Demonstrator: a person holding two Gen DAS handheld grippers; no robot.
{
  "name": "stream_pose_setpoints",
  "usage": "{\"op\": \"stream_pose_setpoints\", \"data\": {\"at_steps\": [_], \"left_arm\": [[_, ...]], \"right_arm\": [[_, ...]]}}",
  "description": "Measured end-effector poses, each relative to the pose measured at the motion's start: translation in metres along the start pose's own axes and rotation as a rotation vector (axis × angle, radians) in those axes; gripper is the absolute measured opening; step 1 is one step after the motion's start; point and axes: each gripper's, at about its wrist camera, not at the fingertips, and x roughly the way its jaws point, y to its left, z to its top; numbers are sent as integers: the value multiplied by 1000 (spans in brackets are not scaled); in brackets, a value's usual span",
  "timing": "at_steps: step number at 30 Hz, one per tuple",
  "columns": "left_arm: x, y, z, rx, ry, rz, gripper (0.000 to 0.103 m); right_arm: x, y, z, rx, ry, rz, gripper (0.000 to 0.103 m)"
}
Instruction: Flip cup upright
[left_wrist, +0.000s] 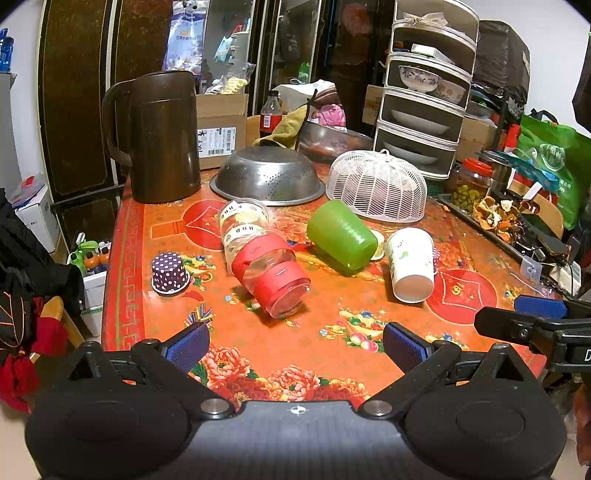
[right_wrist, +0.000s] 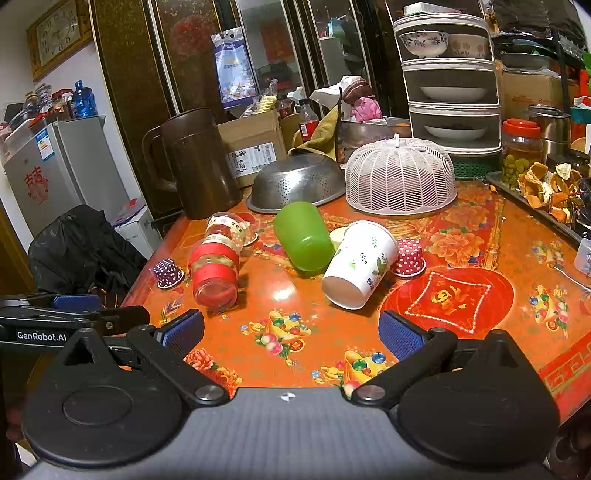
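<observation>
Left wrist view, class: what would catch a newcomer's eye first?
Three tipped cups lie mid-table on the orange floral tablecloth: a clear glass cup with red bands, a green plastic cup and a white paper cup. Behind stand a tall brown jug and an upturned steel colander.

Red floral table (left_wrist: 295, 354) with toppled green cup (left_wrist: 341, 236), paper cup (left_wrist: 410, 264), glass jar (left_wrist: 264, 256), upturned colander (left_wrist: 267, 175)
</observation>
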Motion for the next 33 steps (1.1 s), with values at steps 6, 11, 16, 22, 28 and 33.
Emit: {"op": "stream_pose_setpoints", "data": {"at_steps": [6, 11, 16, 22, 28, 33], "left_arm": [[2, 0, 0, 2, 9, 7, 101], [6, 1, 1, -7, 20, 15, 101], [10, 4, 8, -4, 42, 18, 101], [36, 24, 66, -17, 133, 57, 101], [115, 40, 120, -69, 276, 93, 94], [173, 51, 133, -132, 371, 131, 85]], "right_arm": [[0, -1, -1, 1, 2, 1, 102], [0, -3, -1, 0, 8, 2, 102], [2, -4, -1, -1, 17, 6, 102], [3, -13, -1, -5, 28, 22, 102], [9, -24, 3, 11, 39, 46, 102], [7, -38, 4, 38, 40, 52, 102]]}}
